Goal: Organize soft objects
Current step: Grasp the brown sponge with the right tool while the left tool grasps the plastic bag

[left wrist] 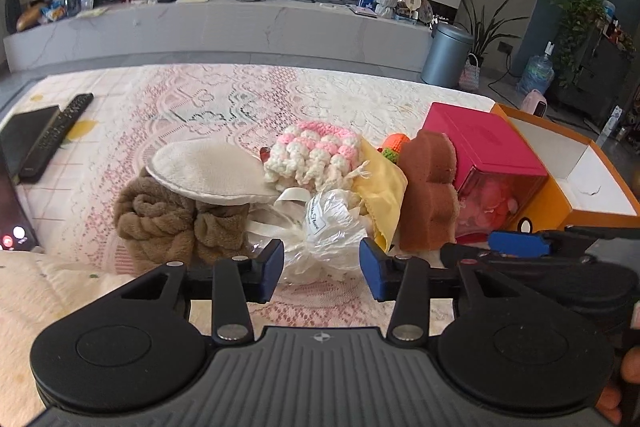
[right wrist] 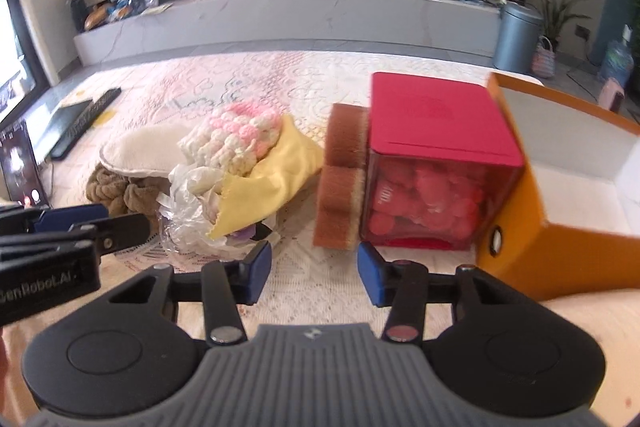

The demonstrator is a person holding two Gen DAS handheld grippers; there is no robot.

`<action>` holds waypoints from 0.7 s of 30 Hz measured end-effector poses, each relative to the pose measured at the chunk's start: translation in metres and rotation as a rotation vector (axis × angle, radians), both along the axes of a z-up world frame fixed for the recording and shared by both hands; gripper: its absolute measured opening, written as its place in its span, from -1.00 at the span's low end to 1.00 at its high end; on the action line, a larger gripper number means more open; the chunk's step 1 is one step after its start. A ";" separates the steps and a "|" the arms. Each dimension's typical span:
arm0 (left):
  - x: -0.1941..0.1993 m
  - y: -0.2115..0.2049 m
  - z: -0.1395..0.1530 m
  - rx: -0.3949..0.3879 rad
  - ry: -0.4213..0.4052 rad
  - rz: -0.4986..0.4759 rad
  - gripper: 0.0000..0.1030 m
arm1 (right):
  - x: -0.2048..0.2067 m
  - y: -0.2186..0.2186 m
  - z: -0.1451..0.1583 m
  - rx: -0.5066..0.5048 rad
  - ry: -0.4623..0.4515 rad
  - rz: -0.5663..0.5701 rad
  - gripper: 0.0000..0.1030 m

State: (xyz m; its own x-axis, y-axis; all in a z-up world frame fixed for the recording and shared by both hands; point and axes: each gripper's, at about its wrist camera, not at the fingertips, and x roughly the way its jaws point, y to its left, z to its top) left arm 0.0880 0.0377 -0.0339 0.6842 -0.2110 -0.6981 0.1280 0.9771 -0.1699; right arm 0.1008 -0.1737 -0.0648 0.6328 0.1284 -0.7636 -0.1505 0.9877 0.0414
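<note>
Left wrist view: left gripper (left wrist: 322,269) part open, nothing between the jaws, just short of a crinkly clear plastic bag (left wrist: 334,223) at the near edge of the soft pile on the lace-covered bed (left wrist: 208,99). Right gripper (right wrist: 314,275) also part open and empty, aimed at bare cloth before the brown sponge (right wrist: 340,183). Pile: fuzzy brown towel (left wrist: 160,223), knobbly pink-white crochet piece (left wrist: 316,155), thin yellow cloth (right wrist: 272,187). All look light and limp; pinch a bunched fold. Orange box (right wrist: 516,211) stands open nearby.

On the worktop (left wrist: 208,99) the soft heap (left wrist: 280,187) sits left of the sponge (left wrist: 428,187), then lidded box (left wrist: 488,155) — open box (left wrist: 580,163) rightmost (remote (left wrist: 56,131) far left).
</note>
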 end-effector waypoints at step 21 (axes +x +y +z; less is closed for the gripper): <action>0.039 -0.002 -0.018 -0.074 0.058 0.026 -0.45 | 0.035 0.009 -0.023 -0.055 -0.011 0.027 -1.00</action>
